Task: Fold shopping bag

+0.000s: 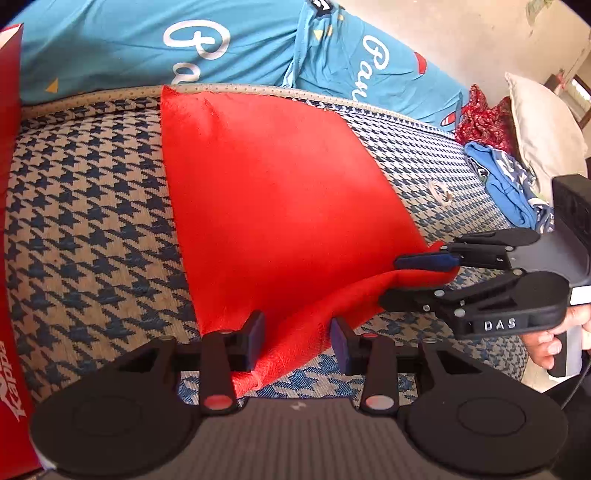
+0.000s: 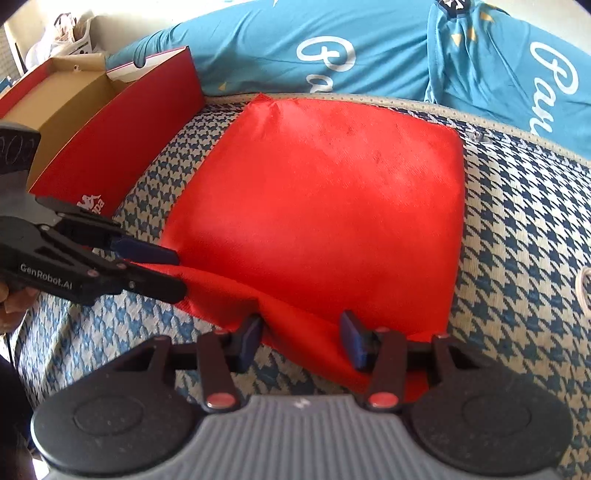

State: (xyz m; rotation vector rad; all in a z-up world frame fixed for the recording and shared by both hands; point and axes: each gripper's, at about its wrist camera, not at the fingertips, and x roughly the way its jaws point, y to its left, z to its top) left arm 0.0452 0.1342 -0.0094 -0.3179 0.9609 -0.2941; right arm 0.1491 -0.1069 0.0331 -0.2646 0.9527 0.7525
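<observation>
The left gripper (image 1: 297,341) and right gripper (image 2: 301,338) each have the near edge of a red shopping bag (image 1: 280,192) lying between their pads; whether the pads pinch the fabric cannot be told. The bag lies spread on a houndstooth-patterned bed (image 1: 92,206), beside a red shoebox (image 2: 110,147) and blue printed bedding (image 2: 369,48).

A houndstooth mattress (image 1: 92,206) is lit by daylight; a blue sheet (image 1: 110,48) is bunched at twelve o'clock, below a pale wall (image 1: 480,33).
</observation>
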